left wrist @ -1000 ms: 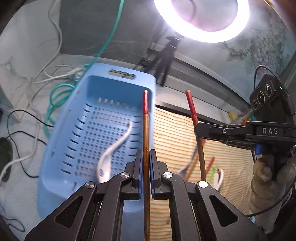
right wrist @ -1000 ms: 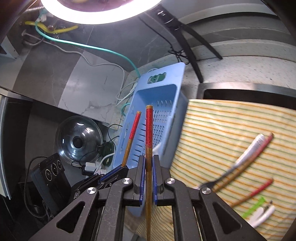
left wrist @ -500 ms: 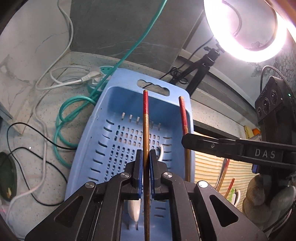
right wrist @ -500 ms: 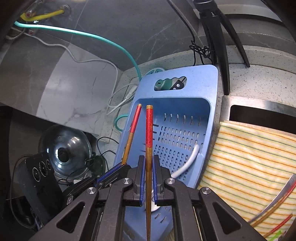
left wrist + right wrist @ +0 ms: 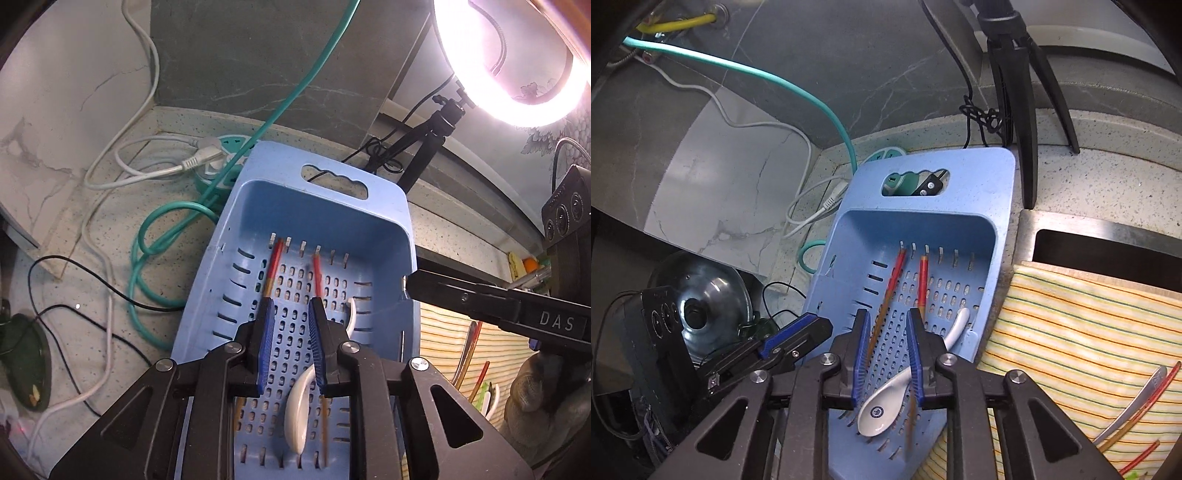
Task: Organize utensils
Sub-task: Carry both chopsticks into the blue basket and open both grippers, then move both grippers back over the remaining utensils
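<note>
A blue perforated basket (image 5: 384,199) (image 5: 979,177) lies below both grippers. On its bottom rest two red-tipped chopsticks, one to the left (image 5: 275,264) (image 5: 895,273) and one to the right (image 5: 317,273) (image 5: 923,280), beside a white spoon (image 5: 299,417) (image 5: 886,398). My left gripper (image 5: 290,310) hovers over the basket, its jaws opening, with nothing pressed between the pads. My right gripper (image 5: 887,321), just beside it, is opening too and holds nothing. Each gripper shows in the other's view, the right one (image 5: 480,299) and the left one (image 5: 798,332).
To the right a striped cloth (image 5: 443,339) (image 5: 1071,332) carries a fork and more chopsticks (image 5: 1137,406). Left of the basket are a coiled green cable (image 5: 147,236), white cords and a power strip (image 5: 221,147). A tripod (image 5: 1023,110) and a ring light (image 5: 517,92) stand behind it.
Both grippers moved from beside the cloth to over the basket. Their jaws parted, and the chopstick each one held now lies in the basket.
</note>
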`<action>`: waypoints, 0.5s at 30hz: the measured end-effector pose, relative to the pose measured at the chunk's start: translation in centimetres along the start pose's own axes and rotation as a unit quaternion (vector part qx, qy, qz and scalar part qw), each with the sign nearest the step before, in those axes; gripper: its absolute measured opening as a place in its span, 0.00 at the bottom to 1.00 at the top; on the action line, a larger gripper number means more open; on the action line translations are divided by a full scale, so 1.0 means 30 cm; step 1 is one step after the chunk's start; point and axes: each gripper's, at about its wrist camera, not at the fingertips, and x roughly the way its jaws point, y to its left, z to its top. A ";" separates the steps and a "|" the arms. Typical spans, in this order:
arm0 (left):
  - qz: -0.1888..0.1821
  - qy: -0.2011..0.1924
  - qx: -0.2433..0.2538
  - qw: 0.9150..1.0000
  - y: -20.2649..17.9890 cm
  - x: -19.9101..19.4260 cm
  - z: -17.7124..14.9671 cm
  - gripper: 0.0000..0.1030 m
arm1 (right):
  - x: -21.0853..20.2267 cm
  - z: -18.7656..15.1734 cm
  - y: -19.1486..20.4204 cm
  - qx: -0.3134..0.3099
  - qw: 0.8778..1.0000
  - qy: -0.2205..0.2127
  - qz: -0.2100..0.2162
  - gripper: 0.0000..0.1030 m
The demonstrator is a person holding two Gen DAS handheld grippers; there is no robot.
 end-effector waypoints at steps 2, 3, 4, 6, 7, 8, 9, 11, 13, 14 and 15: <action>0.001 -0.006 0.004 1.000 -0.007 -0.021 -0.008 0.17 | -0.024 -0.006 -0.002 -0.003 1.000 -0.004 0.002 0.18; 0.001 -0.008 0.006 1.000 -0.011 -0.033 -0.013 0.17 | -0.040 -0.010 -0.004 -0.005 1.000 -0.005 0.003 0.18; -0.001 -0.010 0.009 1.000 -0.017 -0.046 -0.018 0.17 | -0.055 -0.013 -0.006 -0.007 1.000 -0.007 0.005 0.18; -0.005 -0.014 0.011 1.000 -0.030 -0.069 -0.026 0.17 | -0.094 -0.020 -0.007 -0.015 1.000 -0.013 0.003 0.18; -0.008 -0.016 0.013 1.000 -0.039 -0.084 -0.032 0.17 | -0.113 -0.024 -0.007 -0.019 1.000 -0.019 0.002 0.18; -0.009 -0.018 0.016 1.000 -0.048 -0.097 -0.037 0.17 | -0.138 -0.027 -0.009 -0.021 0.999 -0.024 0.003 0.18; -0.010 -0.021 0.018 1.000 -0.058 -0.114 -0.044 0.17 | -0.164 -0.032 -0.011 -0.022 0.999 -0.029 0.006 0.18; -0.015 -0.027 0.025 0.999 -0.082 -0.150 -0.060 0.17 | -0.217 -0.040 -0.017 -0.020 0.999 -0.039 0.014 0.21; -0.018 -0.035 0.034 0.999 -0.110 -0.190 -0.078 0.17 | -0.279 -0.050 -0.026 -0.019 0.998 -0.052 0.020 0.29; -0.020 -0.039 0.040 0.998 -0.125 -0.210 -0.085 0.17 | -0.306 -0.054 -0.029 -0.020 0.998 -0.058 0.022 0.30; -0.022 -0.043 0.047 0.998 -0.142 -0.231 -0.095 0.17 | -0.332 -0.059 -0.031 -0.022 0.997 -0.064 0.022 0.30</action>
